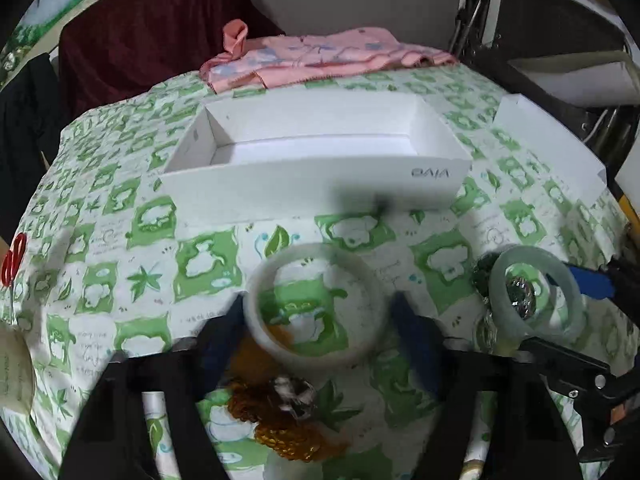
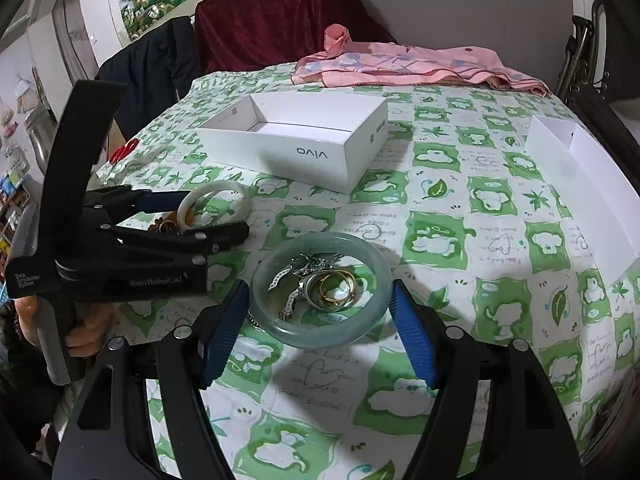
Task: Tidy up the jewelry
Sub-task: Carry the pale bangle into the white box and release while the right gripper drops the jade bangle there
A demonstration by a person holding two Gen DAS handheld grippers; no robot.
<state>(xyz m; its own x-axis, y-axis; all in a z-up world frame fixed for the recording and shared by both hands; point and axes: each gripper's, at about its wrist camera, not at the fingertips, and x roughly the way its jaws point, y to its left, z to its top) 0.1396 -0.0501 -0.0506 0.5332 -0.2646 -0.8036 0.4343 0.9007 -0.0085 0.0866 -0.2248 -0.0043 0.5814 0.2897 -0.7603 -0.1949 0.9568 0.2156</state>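
My left gripper [image 1: 318, 306] is shut on a white jade bangle [image 1: 260, 312], held just above the cloth; it also shows in the right wrist view [image 2: 192, 210] with the white bangle [image 2: 216, 190]. My right gripper [image 2: 320, 292] is shut on a pale green jade bangle [image 2: 280, 326] that rests on the cloth around silver chains and gold rings [image 2: 328, 284]. The green bangle also shows in the left wrist view [image 1: 568, 292]. An amber bead bracelet [image 1: 280, 432] lies under the left gripper. An open white vivo box [image 1: 316, 178] [image 2: 312, 152] stands behind, empty.
The table wears a green-and-white patterned cloth [image 2: 480, 240]. A second white box part [image 2: 580, 184] lies at the right edge. A pink cloth [image 2: 408, 66] is bunched at the far edge. A dark red covered chair [image 2: 272, 16] stands behind the table.
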